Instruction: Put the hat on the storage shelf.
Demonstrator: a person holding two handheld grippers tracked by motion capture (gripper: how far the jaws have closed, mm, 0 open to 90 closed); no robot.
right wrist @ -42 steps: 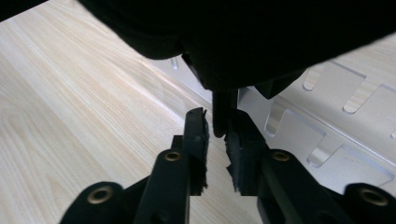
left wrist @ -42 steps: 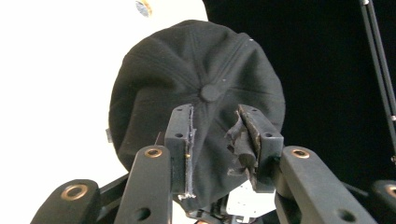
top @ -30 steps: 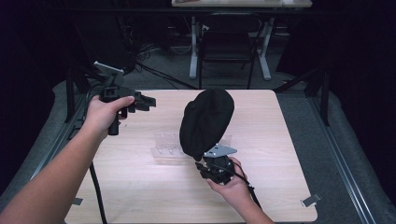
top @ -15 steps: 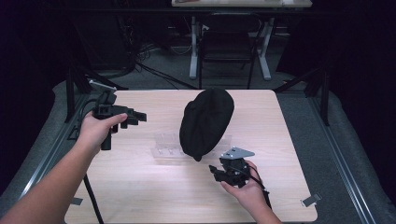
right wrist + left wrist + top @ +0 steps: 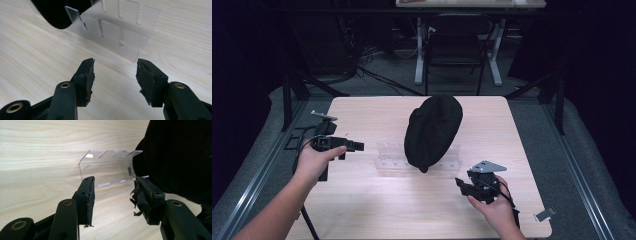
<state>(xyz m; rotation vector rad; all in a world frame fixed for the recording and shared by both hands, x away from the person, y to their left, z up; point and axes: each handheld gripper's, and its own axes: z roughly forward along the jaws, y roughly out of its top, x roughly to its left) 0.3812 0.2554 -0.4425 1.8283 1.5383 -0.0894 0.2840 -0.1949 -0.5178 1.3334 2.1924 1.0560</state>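
High view: black cap [image 5: 433, 131] draped over clear rack [image 5: 387, 157] at table [image 5: 362, 210] centre; left gripper [image 5: 354, 146] at nine o'clock, right gripper [image 5: 462, 186] at five (both apart from it).
Left gripper view: jaws parted, just closing slightly, empty; cap [image 5: 180, 155] at two o'clock.
Right gripper view: jaws parted, empty; rack [image 5: 117, 30] at twelve.

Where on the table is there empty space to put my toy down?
The near table strip, between the left tongs and the right tongs, is bare wood. So are the far corners on either side of the black cap. The middle is crowded: the cap rests on the clear plastic rack.
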